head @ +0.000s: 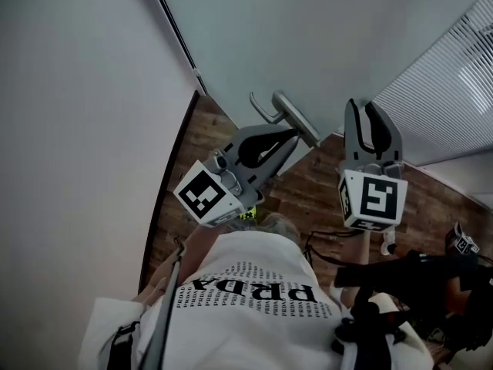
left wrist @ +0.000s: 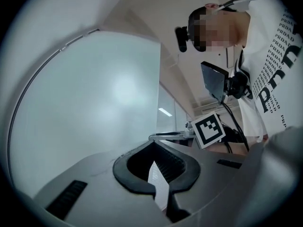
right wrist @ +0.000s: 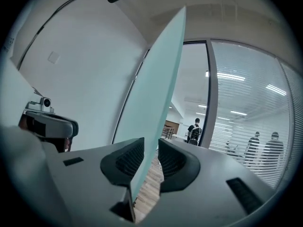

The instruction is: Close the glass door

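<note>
The glass door stands open across the upper middle of the head view, and the right gripper view shows corridor past its free edge. Our right tool straddles that edge with its jaws apart, not pinching, probably to steer the panel. Our left tool, jaws drawn together on nothing we can see, sits by the handle, likely to push it
</note>
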